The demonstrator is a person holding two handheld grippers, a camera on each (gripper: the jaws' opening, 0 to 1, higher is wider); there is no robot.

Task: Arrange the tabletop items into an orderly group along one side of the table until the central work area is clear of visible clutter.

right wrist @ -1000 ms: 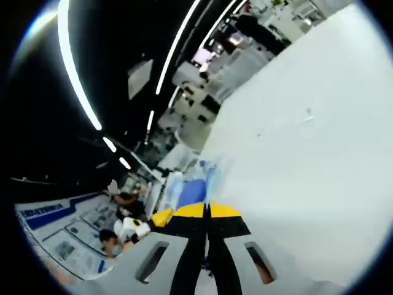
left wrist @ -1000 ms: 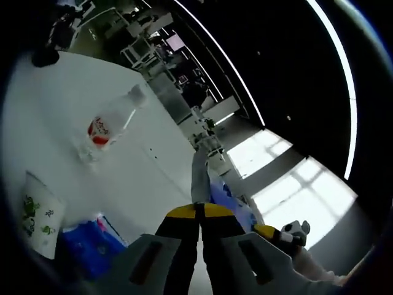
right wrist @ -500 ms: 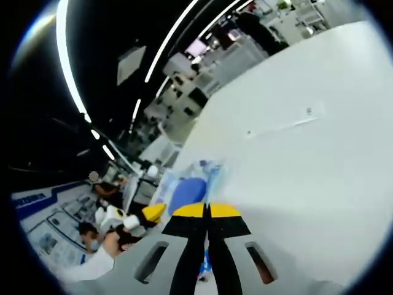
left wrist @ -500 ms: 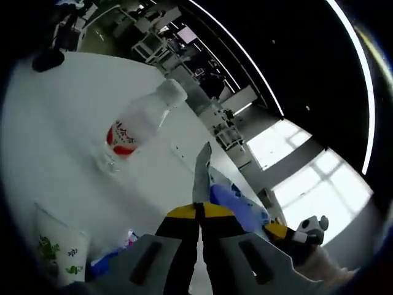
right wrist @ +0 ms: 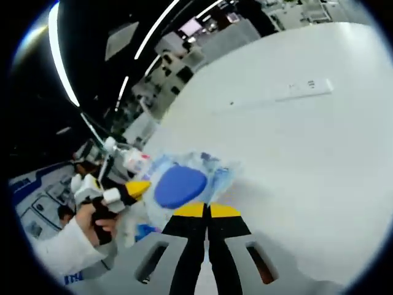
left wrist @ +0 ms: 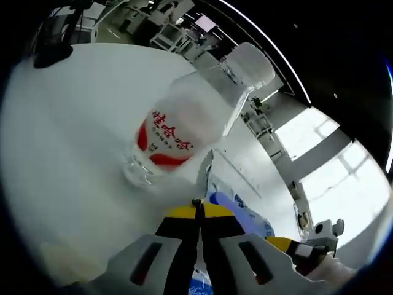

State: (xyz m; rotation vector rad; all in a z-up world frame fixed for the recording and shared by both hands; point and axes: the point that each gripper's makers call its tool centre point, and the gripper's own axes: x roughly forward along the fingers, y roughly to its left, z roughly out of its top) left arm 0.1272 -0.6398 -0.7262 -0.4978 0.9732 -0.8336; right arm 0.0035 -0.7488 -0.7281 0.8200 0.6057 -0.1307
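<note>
Tissue pack (right wrist: pixel 184 187), clear-wrapped with a blue oval on its face, is pinched at its near edge between the pressed-together jaws of my right gripper (right wrist: pixel 207 212). In the right gripper view the pack sits directly ahead of the yellow jaw tips, over the white table (right wrist: pixel 307 160).

In the left gripper view, the same pack (left wrist: pixel 236 212) appears just right of my left gripper (left wrist: pixel 198 206). Its jaws are closed on a thin, pale edge of the wrapper that rises from between the tips. Both grippers therefore hold the one pack, on opposite sides.

Water bottle (left wrist: pixel 184 126): clear plastic, white cap, red-and-white label. It is seen in the left gripper view just beyond my left jaw tips, base on the table (left wrist: pixel 67 123), and appears tilted in this rolled view. I cannot tell whether it touches the pack.

A dark object (left wrist: pixel 46 58) sits at the far table edge, well apart from the bottle.

In the right gripper view, the left gripper (right wrist: pixel 132 189) enters from the left with its yellow tip against the pack, held by a hand (right wrist: pixel 92 218) in a white sleeve. A small white strip (right wrist: pixel 304 89) lies flat on the far table surface, well apart from the pack.
</note>
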